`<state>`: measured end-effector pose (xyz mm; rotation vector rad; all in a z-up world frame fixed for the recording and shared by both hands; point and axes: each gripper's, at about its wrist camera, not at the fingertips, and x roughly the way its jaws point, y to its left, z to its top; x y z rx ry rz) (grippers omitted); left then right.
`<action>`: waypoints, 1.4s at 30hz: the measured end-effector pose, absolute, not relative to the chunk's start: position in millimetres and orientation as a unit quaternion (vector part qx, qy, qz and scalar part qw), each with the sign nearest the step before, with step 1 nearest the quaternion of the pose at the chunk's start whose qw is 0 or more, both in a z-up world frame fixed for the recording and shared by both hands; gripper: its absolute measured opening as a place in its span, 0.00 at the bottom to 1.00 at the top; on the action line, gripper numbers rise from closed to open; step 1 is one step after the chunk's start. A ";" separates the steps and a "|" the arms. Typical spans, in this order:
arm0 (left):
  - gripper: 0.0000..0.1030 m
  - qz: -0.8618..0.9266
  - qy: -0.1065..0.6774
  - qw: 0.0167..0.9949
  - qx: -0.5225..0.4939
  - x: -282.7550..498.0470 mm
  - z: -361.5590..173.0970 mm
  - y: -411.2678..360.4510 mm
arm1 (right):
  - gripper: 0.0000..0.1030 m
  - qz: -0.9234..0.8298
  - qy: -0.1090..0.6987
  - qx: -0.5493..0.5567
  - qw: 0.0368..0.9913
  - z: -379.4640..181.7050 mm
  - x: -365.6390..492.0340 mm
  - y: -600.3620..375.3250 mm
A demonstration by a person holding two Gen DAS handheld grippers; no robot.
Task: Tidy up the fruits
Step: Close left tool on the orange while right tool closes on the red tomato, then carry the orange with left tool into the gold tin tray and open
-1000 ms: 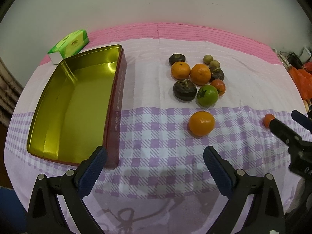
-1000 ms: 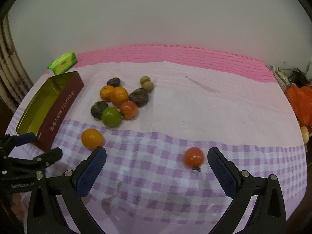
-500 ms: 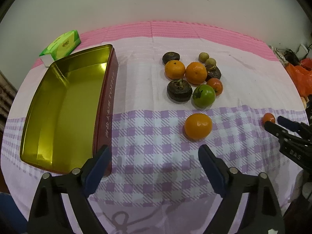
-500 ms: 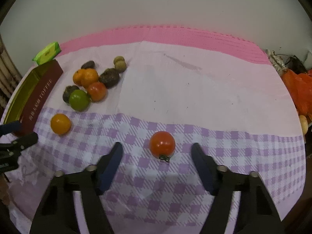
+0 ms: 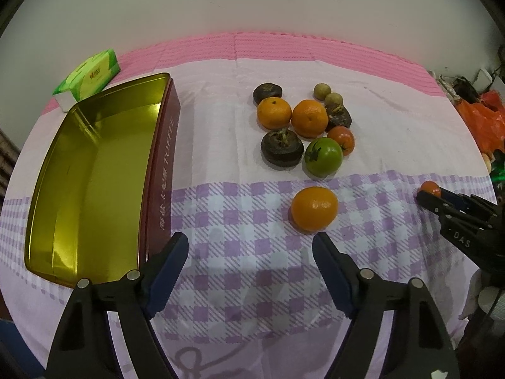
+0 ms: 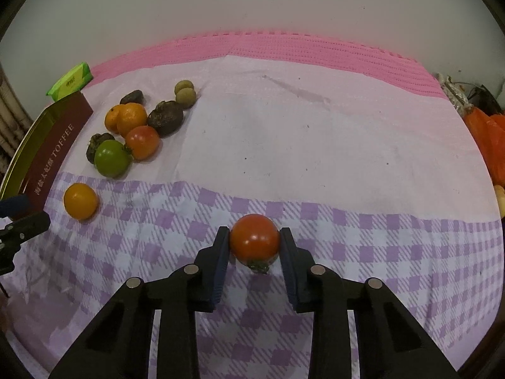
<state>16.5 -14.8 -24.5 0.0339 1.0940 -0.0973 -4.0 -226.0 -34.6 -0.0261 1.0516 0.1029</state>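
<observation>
The right claw [image 6: 254,242] is closing its jaws on the smooth, round red tomato [image 6: 254,240] at lower centre of its view; the pads appear to be touching both sides, though how firmly is hard to tell. The left claw [image 5: 249,254] is closing too, with nothing between its jaws, the matte round orange mandarin [image 5: 314,208] lying just beyond them on the checked purple tablecloth [image 5: 240,271]. The pick-up step is under way. Next comes a gentle lift and carry to the empty, shiny gold rectangular tin [image 5: 56,246] at left.
</observation>
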 end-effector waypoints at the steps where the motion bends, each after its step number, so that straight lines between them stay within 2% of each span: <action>1: 0.75 -0.047 0.520 0.853 0.016 17.6 -24.7 -14.7 | 0.31 0.049 0.501 -0.012 0.864 -34.8 -4.1 -225.7; 7: 0.64 -0.075 0.523 0.848 0.023 24.4 -27.0 -23.3 | 0.31 0.047 0.496 -0.011 0.867 -36.3 -1.1 -223.9; 24: 0.56 -0.128 0.536 0.834 0.035 55.5 -39.8 -58.0 | 0.31 0.052 0.496 0.004 0.867 -38.1 0.2 -225.8; 30: 0.43 -0.127 0.550 0.825 0.027 59.7 -49.6 -59.3 | 0.31 0.053 0.495 0.006 0.867 -38.3 -0.2 -227.3; 32: 0.36 -0.129 0.551 0.824 0.025 59.0 -50.6 -59.8 | 0.31 0.054 0.495 0.005 0.867 -38.4 -0.2 -227.2; 42: 0.35 -0.125 0.551 0.825 0.012 54.4 -43.3 -47.7 | 0.32 0.054 0.494 0.005 0.868 -38.6 -0.5 -227.9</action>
